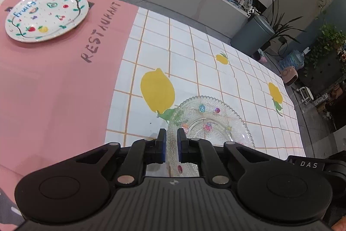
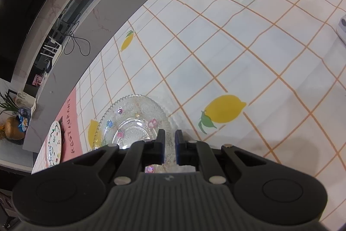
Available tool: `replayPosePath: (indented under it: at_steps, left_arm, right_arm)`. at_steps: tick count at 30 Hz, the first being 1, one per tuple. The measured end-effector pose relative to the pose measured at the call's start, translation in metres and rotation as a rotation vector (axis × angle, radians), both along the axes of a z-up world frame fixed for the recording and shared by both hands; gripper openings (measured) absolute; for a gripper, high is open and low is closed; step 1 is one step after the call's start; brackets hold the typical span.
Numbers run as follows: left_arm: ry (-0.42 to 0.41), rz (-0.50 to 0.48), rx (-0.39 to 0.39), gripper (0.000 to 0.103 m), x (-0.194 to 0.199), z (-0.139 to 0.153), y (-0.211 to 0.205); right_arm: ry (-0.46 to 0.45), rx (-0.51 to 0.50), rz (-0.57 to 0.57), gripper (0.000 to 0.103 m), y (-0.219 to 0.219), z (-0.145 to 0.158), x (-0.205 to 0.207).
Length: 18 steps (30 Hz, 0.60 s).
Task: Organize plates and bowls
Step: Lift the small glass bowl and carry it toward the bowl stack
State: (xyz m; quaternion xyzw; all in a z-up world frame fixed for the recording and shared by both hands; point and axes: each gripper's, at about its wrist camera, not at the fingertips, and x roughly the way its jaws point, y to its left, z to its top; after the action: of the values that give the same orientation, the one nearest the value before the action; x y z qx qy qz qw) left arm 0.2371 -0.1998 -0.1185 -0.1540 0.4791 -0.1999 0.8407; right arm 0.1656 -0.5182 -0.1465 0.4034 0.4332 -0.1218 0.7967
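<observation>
You had both tools pinching the glass plate [image 1: 213,120] by its rim. Your left gripper [image 1: 171,136] squeezed one edge, and your right gripper [image 2: 169,136] squeezed the other. The painted plate [image 1: 46,15] sat far ahead of your left gripper, off to its left, on the pink mat [image 1: 54,83].

Left hand-held gripper [image 1: 171,139]: matte black body with a ribbed grey central housing bearing a small round emblem, two large round black side discs, angled black linkage arms joined by silver pivot pins, and black fingers [image 1: 161,140] faced with blue pads. White letters "DAS" mark a black part at its right. Right hand-held gripper [image 2: 169,140]: same black linkage, silver pins, ribbed grey housing, blue-padded fingers [image 2: 160,140].
</observation>
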Motion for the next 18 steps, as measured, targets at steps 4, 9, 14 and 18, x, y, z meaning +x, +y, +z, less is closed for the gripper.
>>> replayPosePath:
  at_steps: [4,9,14,18]
  left_arm:
    - [-0.005,0.006,-0.007,0.009,-0.005,0.009,0.007]
    - [-0.007,0.022,-0.010,0.008,-0.014,0.018,0.019]
    - [-0.002,0.055,-0.036,0.008,-0.027,0.026,0.033]
    - [-0.029,0.071,-0.045,0.008,-0.041,0.037,0.046]
  right_arm:
    - [-0.003,0.006,0.016,0.006,0.003,0.003,-0.003]
    - [-0.023,0.024,0.046,0.005,0.011,0.010,-0.015]
    - [-0.024,0.044,0.064,0.005,0.021,0.013,-0.028]
    - [-0.034,0.051,0.077,0.006,0.030,0.016,-0.035]
